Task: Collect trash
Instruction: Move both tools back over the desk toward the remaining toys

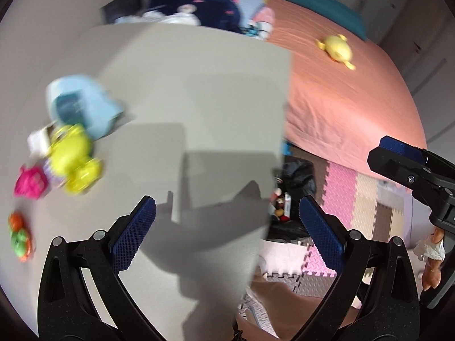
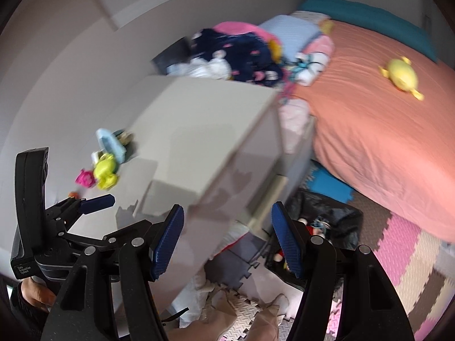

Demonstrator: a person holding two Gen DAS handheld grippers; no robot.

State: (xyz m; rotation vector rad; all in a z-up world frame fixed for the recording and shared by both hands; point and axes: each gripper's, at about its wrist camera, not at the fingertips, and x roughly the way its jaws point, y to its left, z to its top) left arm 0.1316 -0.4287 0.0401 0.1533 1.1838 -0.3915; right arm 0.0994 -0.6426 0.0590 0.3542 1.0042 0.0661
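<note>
both tongs gape wide and hold nothing: the left gripper (image 1: 227,230) hovers over the grey table (image 1: 199,85), the right gripper (image 2: 227,238) beside it. a black trash bag (image 2: 327,213) with scraps sits on the floor between table and bed (image 2: 384,130)

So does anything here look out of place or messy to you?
Yes. Clothes are heaped at the head of the bed, small toys lie scattered across the white tabletop, and a yellow plush lies alone on the sheet. Both views are blurred.
</note>
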